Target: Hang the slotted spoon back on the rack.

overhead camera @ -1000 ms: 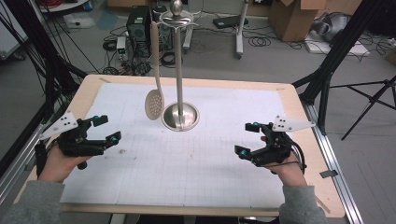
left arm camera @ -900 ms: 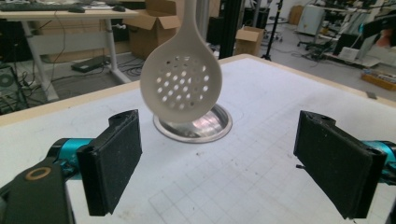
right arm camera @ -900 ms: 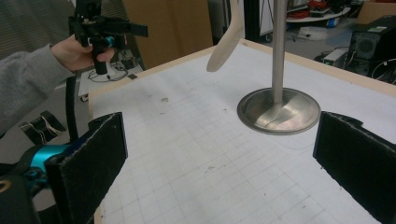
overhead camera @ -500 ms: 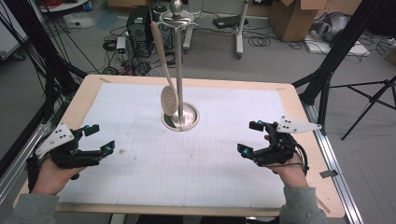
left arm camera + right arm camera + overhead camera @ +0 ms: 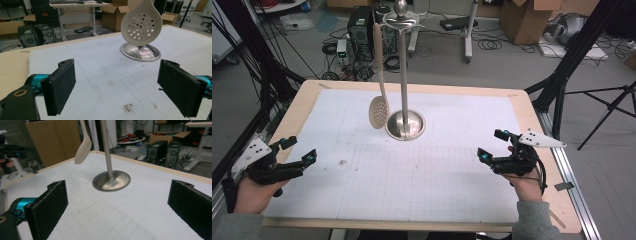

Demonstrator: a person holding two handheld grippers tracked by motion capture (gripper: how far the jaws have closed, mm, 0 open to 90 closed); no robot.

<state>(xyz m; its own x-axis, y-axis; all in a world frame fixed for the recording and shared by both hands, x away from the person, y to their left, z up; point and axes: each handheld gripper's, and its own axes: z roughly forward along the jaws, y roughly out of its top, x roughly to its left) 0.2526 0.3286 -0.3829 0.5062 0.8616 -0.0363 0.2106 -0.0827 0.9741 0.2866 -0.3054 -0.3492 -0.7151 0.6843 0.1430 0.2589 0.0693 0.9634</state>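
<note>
Grey floor stretches behind the wooden table, and it's littered with loose black cables. A black computer tower stands at the back left, cardboard boxes sit at the back right, and the pale legs of a desk come down between them. Black tripod legs splay out on the right. Dark frame struts run down the left side. The light is even, indoor.
</note>
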